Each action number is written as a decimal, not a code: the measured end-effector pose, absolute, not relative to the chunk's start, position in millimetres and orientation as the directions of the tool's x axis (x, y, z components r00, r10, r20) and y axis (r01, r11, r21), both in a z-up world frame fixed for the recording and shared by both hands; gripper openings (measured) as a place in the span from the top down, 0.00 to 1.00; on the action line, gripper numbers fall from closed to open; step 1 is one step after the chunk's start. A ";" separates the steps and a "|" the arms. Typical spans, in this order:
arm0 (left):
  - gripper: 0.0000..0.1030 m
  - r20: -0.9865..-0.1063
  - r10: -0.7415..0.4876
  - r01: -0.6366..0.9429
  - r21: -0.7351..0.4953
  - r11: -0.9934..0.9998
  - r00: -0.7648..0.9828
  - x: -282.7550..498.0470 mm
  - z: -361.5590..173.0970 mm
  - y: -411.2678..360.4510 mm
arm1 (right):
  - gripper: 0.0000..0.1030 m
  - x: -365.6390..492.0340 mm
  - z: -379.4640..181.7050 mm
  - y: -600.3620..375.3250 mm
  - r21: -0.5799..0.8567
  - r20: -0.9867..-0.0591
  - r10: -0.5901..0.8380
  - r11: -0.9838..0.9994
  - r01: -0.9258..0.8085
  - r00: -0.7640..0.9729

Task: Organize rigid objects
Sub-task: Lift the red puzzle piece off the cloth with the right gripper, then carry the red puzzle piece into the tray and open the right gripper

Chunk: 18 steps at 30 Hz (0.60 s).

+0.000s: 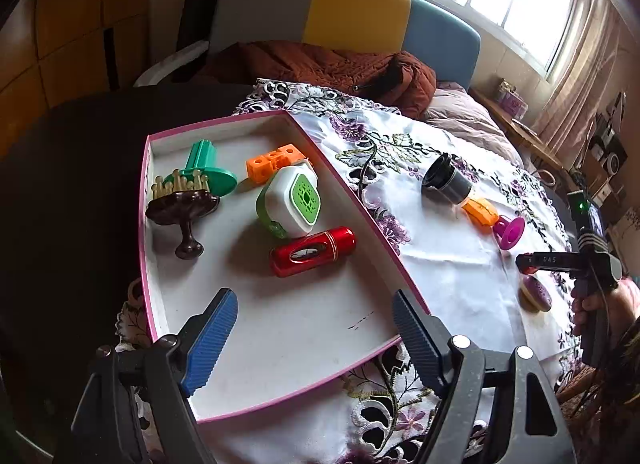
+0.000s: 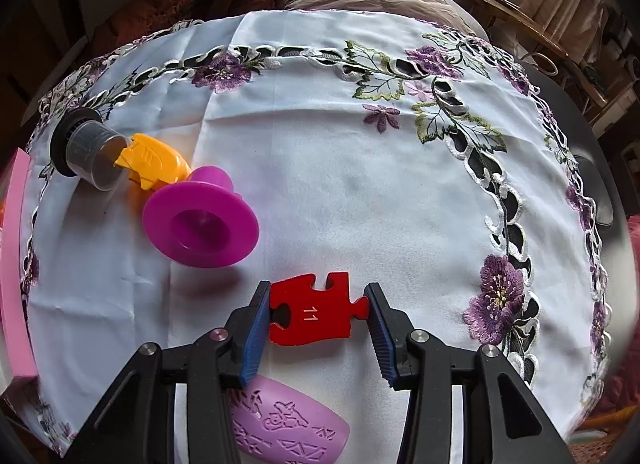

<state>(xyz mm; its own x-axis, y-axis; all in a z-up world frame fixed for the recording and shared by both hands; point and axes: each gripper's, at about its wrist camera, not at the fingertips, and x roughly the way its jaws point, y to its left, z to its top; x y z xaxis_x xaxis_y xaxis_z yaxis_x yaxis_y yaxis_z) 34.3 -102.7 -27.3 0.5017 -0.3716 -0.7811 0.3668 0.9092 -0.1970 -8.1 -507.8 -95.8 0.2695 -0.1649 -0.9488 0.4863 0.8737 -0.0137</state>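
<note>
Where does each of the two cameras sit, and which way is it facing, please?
Left wrist: on the left gripper, looking over the pink-rimmed tray toward the bed; the person's right hand shows.
Right wrist: on the right gripper, looking down at the red puzzle piece.
Shared: magenta funnel, floral tablecloth.

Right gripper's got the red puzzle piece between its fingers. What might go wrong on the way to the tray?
1. The right gripper seems to pinch the red puzzle piece only by its thin edges and one knob, so it may twist or slip out.
2. The purple funnel-shaped toy and the orange toy lie between the piece and the tray; a low sweep could knock them.
3. The left gripper hangs open over the tray's near end, so the arms may collide.
</note>
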 end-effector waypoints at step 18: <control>0.29 -0.777 -0.363 0.303 -0.231 0.925 0.515 38.1 -29.0 -70.5 | 0.55 -5.4 -45.7 -476.3 0.057 -0.835 -0.166 0.922 0.383 0.524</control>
<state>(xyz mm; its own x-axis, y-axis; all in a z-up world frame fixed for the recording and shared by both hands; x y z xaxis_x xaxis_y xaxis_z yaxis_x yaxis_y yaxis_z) 38.1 -70.5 -29.0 0.5152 -0.3627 -0.7765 0.3025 0.9247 -0.2312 -5.4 -476.3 -45.7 0.5240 -0.1664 -0.8353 0.3834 0.9218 0.0569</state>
